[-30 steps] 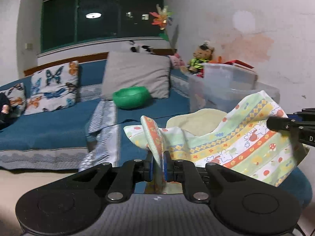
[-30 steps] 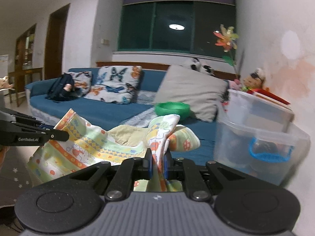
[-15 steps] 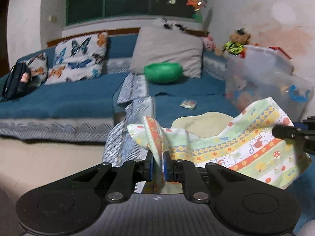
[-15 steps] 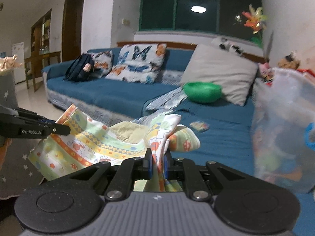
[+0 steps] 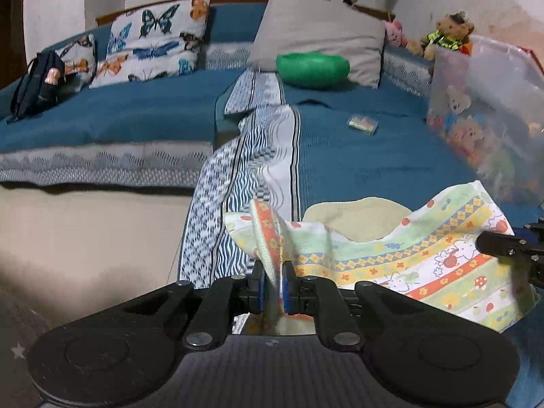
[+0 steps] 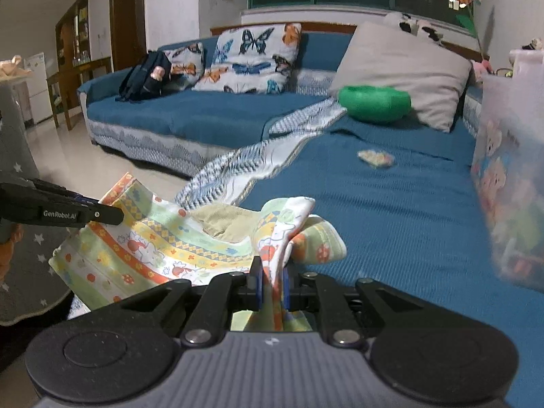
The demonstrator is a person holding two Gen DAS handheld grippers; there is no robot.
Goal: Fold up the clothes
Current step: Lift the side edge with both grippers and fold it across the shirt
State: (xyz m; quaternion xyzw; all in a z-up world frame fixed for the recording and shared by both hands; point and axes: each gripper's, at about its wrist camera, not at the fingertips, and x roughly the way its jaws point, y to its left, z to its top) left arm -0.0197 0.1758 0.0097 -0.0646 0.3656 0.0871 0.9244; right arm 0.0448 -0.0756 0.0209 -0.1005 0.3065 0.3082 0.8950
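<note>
A small patterned garment, pale green with orange and yellow stripes and cartoon prints, hangs stretched between my two grippers above the near end of the blue sofa. My left gripper is shut on one bunched edge of it. My right gripper is shut on the opposite edge of the garment. Its cream lining shows at the sagging middle. The right gripper's black fingers reach in from the right of the left wrist view, and the left gripper's fingers from the left of the right wrist view.
A striped blue-white cloth drapes over the sofa edge. A green bowl-shaped thing, a grey pillow, butterfly pillows and a dark backpack lie on the sofa. A clear toy bin stands at right. A small packet lies on the seat.
Both grippers have tipped down and lowered with the garment still held; the sofa seat now fills more of each view and the window has slid out of the top.
</note>
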